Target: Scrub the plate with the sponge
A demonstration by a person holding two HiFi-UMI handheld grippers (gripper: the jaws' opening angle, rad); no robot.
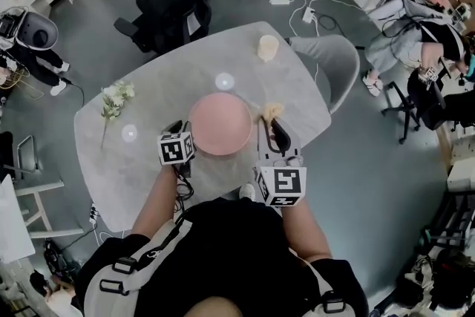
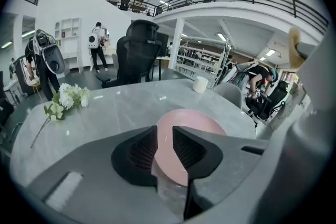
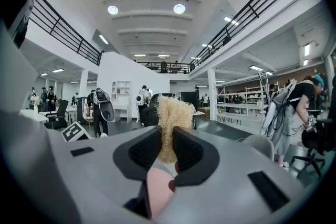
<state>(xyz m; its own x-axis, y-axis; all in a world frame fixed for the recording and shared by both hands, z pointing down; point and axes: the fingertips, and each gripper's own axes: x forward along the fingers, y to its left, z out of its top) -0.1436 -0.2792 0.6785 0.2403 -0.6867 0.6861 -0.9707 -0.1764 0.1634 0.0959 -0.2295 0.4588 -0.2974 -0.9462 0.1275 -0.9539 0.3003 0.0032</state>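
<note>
Plate (image 1: 220, 122): pink and round, on the grey table (image 1: 148, 78), directly in front of the person.
Left gripper (image 1: 182, 131): at the plate's near-left rim. In the left gripper view (image 2: 164, 136) its jaws stand almost together, with the rim of the plate (image 2: 191, 126) caught between the ribbed pads.
Right gripper (image 1: 273, 131): just off the plate's right side, with its marker cube nearer the person. In the right gripper view (image 3: 167, 136) the jaws are clamped on the sponge.
Sponge (image 1: 272, 112): tan and fibrous, just beside the plate's right rim. Whether it touches the plate cannot be told. Its frayed top (image 3: 170, 115) stands out beyond the jaw tips.
Cup (image 1: 268, 47): pale and upright, on the table beyond the plate to the right, well apart from it.
Flowers (image 1: 115, 99): white blooms lying on the table, left of the plate.
Grey chair (image 1: 330, 59): off the table, right of and beyond the plate.
Black office chair (image 1: 174, 0): beyond the table's far edge, on the plate's far-left side.
</note>
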